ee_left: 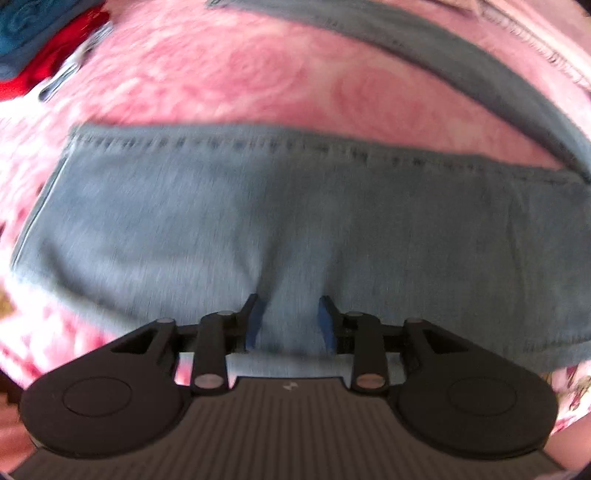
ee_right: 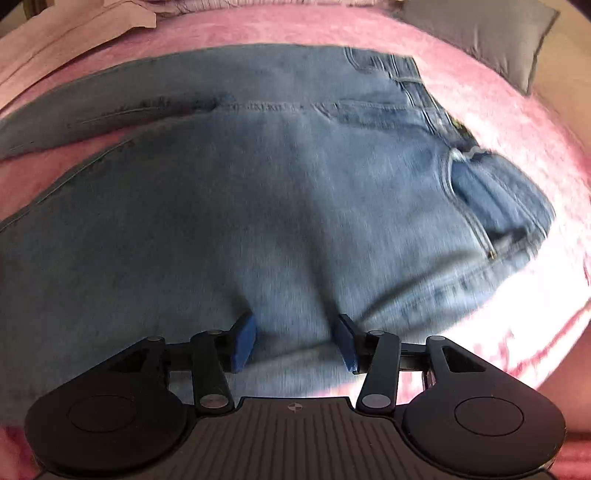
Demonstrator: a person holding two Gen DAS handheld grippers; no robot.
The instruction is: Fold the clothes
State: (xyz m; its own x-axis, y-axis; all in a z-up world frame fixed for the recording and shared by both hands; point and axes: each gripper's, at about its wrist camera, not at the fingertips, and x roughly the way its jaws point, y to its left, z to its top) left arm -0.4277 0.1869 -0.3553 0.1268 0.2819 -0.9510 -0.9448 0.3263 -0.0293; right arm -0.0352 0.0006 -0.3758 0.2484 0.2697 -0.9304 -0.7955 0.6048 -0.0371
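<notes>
Light blue jeans (ee_left: 258, 221) lie on a pink blanket. The left wrist view shows a leg end with a stitched hem (ee_left: 258, 142) across it. My left gripper (ee_left: 290, 321) is shut on the near edge of that leg, with denim bunched between its blue pads (ee_left: 255, 325). In the right wrist view the jeans (ee_right: 258, 192) spread out with the waistband and pocket (ee_right: 480, 199) at the right. The right gripper (ee_right: 295, 343) is shut on the near edge of the upper part, and creases run out from its pads (ee_right: 243, 343). The second leg (ee_right: 110, 99) lies further back.
The pink blanket (ee_left: 258, 74) covers the bed all around the jeans. Red and blue cloth (ee_left: 33, 48) sits at the upper left in the left wrist view. A grey pillow (ee_right: 491, 33) lies at the far right, and pale folded fabric (ee_right: 74, 29) at the far left.
</notes>
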